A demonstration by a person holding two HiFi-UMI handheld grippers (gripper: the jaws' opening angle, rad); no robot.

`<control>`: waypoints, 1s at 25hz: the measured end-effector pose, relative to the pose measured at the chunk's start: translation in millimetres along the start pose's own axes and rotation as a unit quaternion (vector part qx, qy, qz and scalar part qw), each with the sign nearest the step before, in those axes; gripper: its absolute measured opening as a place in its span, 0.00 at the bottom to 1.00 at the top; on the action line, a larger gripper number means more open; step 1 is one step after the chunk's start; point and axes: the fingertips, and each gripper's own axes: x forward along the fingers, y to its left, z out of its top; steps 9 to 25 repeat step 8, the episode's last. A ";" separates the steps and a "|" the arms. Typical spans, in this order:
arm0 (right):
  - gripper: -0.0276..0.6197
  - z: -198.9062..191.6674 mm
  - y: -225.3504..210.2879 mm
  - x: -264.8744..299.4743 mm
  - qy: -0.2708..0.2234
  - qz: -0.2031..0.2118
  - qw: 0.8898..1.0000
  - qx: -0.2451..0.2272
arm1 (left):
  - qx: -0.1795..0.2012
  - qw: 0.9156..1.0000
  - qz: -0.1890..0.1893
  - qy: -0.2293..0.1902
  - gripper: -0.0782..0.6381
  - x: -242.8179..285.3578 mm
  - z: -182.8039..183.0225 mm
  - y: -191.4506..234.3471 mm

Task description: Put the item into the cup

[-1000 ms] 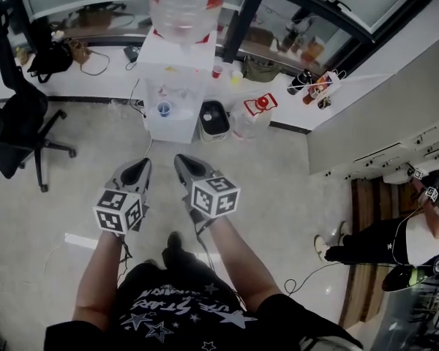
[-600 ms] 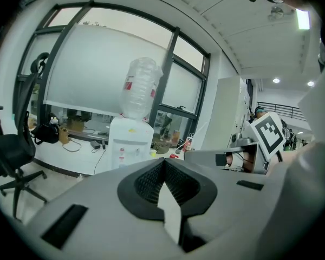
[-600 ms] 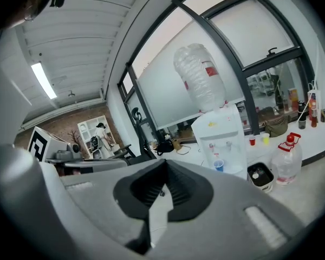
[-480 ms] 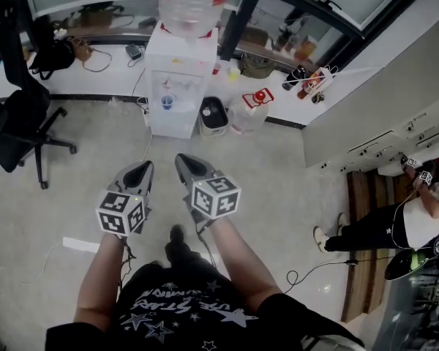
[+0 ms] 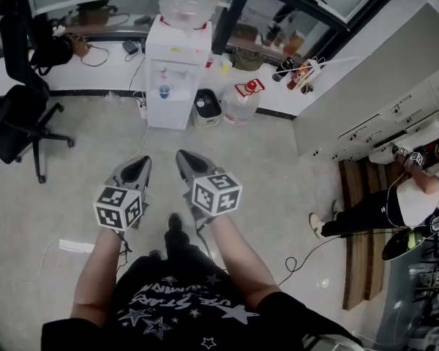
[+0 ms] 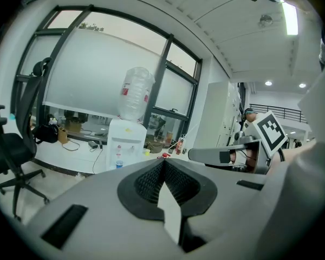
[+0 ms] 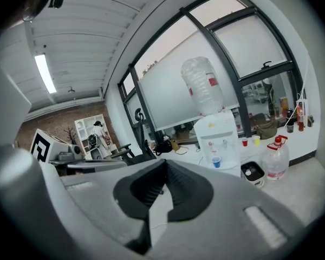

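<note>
I hold both grippers side by side at waist height above the floor. The left gripper (image 5: 137, 170) is shut with nothing between its pads, and in its own view the black pads (image 6: 151, 180) meet at the tip. The right gripper (image 5: 187, 161) is likewise shut and empty, with its pads (image 7: 176, 186) pressed together. A small blue cup (image 5: 164, 91) stands in the tap recess of a white water dispenser (image 5: 177, 53) ahead, well beyond both grippers. The same blue cup (image 7: 216, 161) shows in the right gripper view. No item is held.
A black office chair (image 5: 13, 115) stands at the left. A dark bin (image 5: 207, 107) and a clear jug with a red handle (image 5: 243, 99) sit right of the dispenser. Red and yellow cups (image 7: 244, 142) rest on the window ledge. A person (image 5: 399, 203) and cabinets (image 5: 366, 126) are at the right.
The dispenser and chair have slid up and slightly left in the head view, looking a little smaller. Both grippers keep the same shut pose side by side.
</note>
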 end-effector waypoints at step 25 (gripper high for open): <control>0.04 -16.6 21.8 -43.2 -0.004 -0.020 1.000 -0.008 | -0.007 1.000 -0.004 -0.008 0.12 -40.3 -13.1 -15.6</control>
